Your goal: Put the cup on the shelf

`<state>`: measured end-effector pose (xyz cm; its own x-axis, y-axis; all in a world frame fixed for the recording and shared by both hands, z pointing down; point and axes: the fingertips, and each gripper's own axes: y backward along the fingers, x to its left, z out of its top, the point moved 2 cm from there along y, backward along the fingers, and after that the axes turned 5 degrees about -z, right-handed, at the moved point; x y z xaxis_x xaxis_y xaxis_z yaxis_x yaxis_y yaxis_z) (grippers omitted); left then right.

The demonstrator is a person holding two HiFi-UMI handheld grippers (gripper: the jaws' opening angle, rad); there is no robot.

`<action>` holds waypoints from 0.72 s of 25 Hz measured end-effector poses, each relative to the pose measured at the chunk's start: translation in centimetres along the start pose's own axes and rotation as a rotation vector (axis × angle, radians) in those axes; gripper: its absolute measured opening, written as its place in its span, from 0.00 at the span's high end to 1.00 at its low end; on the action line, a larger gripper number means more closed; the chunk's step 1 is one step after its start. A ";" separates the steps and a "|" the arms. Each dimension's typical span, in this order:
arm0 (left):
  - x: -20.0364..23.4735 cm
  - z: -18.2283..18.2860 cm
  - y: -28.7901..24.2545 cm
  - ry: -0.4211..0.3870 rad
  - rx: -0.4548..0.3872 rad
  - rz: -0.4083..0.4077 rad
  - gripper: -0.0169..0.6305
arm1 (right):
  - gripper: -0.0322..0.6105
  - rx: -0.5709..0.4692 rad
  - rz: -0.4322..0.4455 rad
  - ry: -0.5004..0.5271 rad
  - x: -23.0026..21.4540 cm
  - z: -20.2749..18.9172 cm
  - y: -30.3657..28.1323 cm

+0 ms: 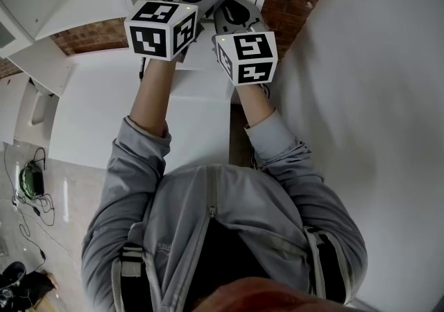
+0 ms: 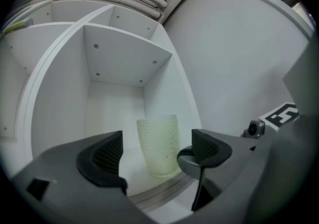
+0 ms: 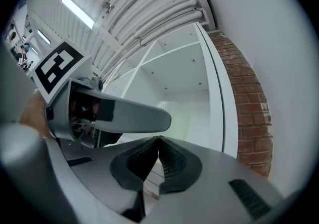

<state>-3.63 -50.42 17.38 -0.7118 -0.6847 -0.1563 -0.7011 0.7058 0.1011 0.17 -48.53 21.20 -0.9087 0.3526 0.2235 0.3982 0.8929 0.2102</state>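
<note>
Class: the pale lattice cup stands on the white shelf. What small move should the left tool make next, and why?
Probably draw the left tool straight back: its jaws stand apart, clear of the pale green lattice cup, upright on the white shelf.

Industrial lab space: ceiling pipes [image 3: 164,16], brick wall [image 3: 249,113].

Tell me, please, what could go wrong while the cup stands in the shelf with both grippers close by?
1. The left gripper has its jaws open just in front of the cup; a sideways pull-out could clip it and tip it.
2. The cup seems to stand near the front edge of the shelf, so a knock might send it off.
3. The right gripper, shut and empty, is crowded against the left; they could bump.
</note>
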 end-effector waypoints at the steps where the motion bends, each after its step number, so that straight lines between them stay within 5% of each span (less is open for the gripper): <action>1: -0.1 -0.2 0.2 0.010 -0.004 -0.001 0.32 | 0.91 0.001 -0.001 0.000 -0.1 0.0 0.0; 6: 0.1 -0.6 2.7 -0.026 -0.036 0.095 0.33 | 0.91 0.009 -0.018 -0.010 -0.5 -0.5 0.5; 7: 0.2 -0.8 3.2 -0.045 -0.035 0.120 0.41 | 0.91 0.012 -0.023 -0.014 -0.6 -0.7 0.7; 10: 0.2 -1.2 4.6 -0.050 -0.050 0.154 0.87 | 0.91 0.016 -0.042 -0.021 -1.0 -0.9 1.3; 18: -2.7 -3.1 6.5 -0.079 -0.012 0.157 0.96 | 0.91 0.007 -0.080 0.002 -0.9 0.0 4.2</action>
<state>-6.42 -44.55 21.47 -0.8076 -0.5494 -0.2142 -0.5822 0.8006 0.1417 2.69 -45.13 21.91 -0.9372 0.2798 0.2081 0.3237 0.9202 0.2203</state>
